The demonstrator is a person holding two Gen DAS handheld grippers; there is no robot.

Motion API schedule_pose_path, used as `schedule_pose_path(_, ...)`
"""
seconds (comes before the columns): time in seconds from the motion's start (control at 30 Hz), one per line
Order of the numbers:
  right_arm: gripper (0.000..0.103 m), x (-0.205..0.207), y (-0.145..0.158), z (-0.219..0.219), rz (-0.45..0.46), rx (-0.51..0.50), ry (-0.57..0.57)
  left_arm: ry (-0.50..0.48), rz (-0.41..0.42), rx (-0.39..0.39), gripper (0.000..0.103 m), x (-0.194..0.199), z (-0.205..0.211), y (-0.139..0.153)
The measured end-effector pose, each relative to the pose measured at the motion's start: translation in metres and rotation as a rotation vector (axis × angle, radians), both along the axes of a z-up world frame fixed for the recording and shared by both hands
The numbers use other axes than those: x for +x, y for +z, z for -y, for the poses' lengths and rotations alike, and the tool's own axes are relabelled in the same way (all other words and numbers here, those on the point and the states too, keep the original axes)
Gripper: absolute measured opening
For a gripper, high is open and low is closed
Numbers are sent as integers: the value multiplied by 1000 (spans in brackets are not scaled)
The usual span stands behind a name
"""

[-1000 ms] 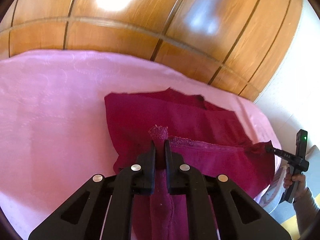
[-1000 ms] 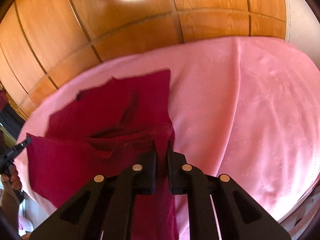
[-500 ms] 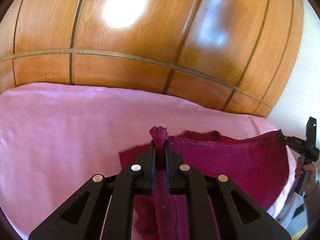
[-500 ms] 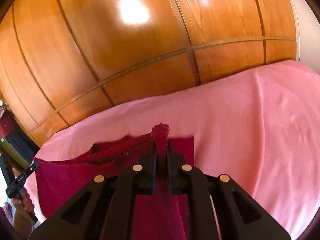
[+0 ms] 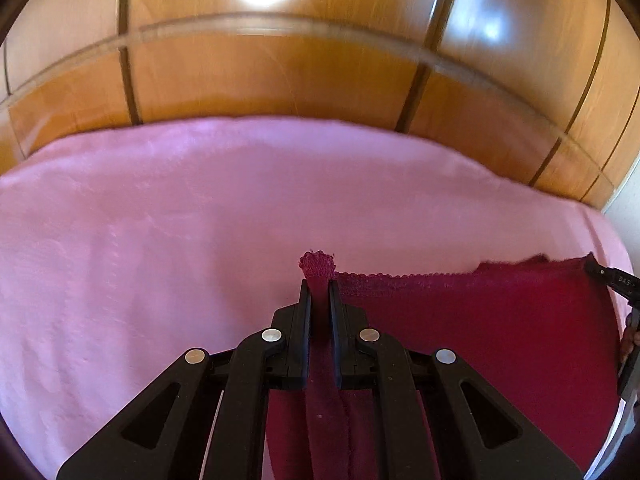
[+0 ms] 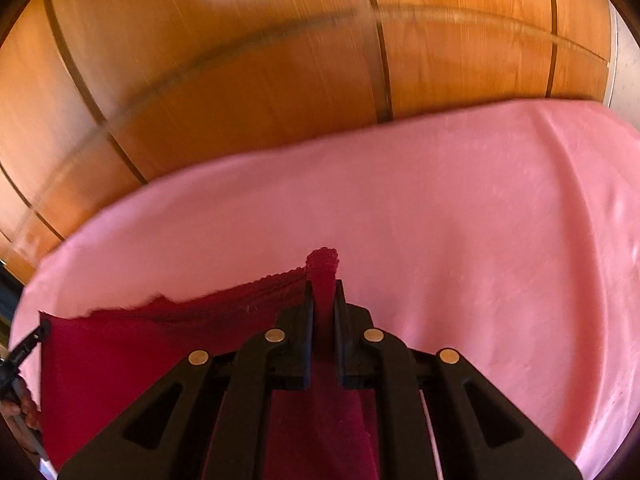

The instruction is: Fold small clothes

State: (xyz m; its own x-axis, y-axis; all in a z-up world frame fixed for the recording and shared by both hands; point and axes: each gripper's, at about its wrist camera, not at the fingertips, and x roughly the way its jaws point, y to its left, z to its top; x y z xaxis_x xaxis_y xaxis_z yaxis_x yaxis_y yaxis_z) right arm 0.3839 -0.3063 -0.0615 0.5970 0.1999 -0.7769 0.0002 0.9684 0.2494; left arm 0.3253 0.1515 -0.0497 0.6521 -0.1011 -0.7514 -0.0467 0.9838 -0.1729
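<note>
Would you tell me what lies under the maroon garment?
Pink bedcover spreads beyond the maroon garment, stretched between the left gripper and right gripper. Whatever lies directly beneath is covered.

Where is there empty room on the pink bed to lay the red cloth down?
The pink bedsheet is bare from the wooden panelled wall down to the dark red lace-edged garment. It is crowded only near the front, where the left gripper and right gripper each pinch a corner.

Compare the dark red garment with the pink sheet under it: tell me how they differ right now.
The garment is deep maroon; the sheet is pale pink. The garment has a lace-trimmed edge; the sheet looks plain. The garment is pulled taut between the left gripper and right gripper; the sheet lies spread out, touched by neither. Both are soft cloth.
</note>
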Motion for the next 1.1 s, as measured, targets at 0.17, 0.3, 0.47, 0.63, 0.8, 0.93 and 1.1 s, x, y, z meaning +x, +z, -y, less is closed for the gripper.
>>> schedule_pose_path(0.17,48,-35,18,23,56,98,34,11,11,-80,7,-25,-18,8)
schedule_pose_path(0.3,55,-91,28,51,73,181,79,-38,40,-120,7,-79,-26,18)
schedule_pose_path(0.47,63,-162,17,80,34,255,118,-84,35,-190,39,-150,-33,10)
schedule_pose_path(0.63,65,-208,-9,83,-30,275,133,-111,17,-226,47,-209,-31,-2)
schedule_pose_path(0.8,62,-218,-25,78,-46,304,115,-199,30,-208,47,-239,-15,-4)
schedule_pose_path(0.93,52,-211,-27,73,-44,295,107,-262,31,-159,47,-236,1,-12)
schedule_pose_path(1.1,23,-205,-24,67,-52,256,114,-318,26,-117,11,-222,14,-21)
